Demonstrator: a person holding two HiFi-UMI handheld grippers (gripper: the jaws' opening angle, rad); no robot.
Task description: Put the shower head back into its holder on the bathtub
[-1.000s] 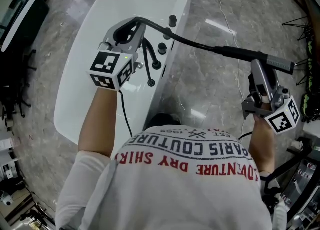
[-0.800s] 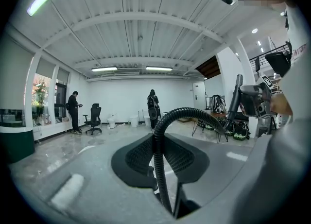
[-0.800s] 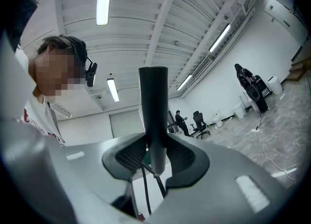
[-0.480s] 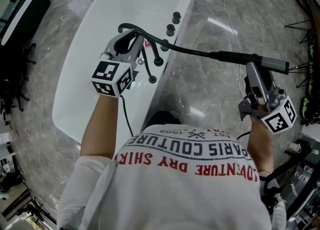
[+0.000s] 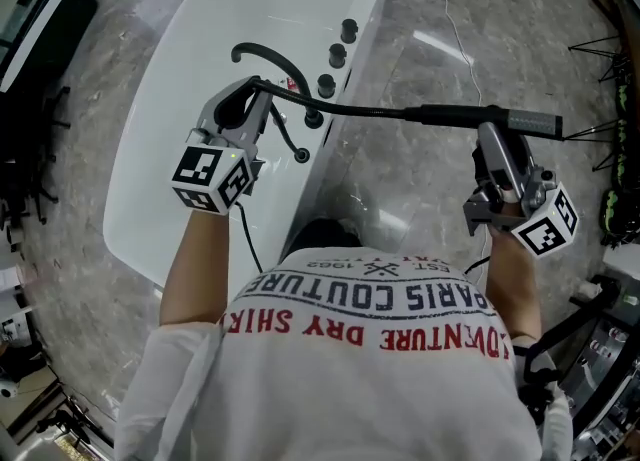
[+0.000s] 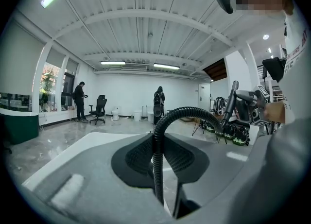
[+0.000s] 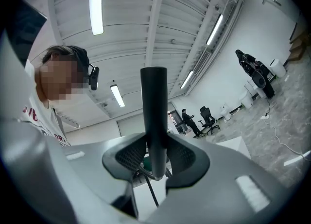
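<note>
The right hand-held gripper (image 5: 492,137) pinches the stiff-looking shower head (image 5: 530,123) mid-handle — the left hand-held gripper (image 5: 256,94) nips its floppy hose (image 5: 360,107).

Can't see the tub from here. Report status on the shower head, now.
Left gripper shut on hose; right gripper shut on shower head. Head held right of bathtub, not seated. Rim knobs beside hose.

head view: from my head, steeply down, left hand-held gripper (image 5: 250,99) and right hand-held gripper (image 5: 493,134) near, bathtub (image 5: 200,69) beyond the left | left gripper view: faces roughly level across the room, hose (image 6: 156,169) close between its jaws | right gripper view: tilted toward the ceiling (image 7: 146,24), shower head (image 7: 154,116) close | shared: hose, shower head
</note>
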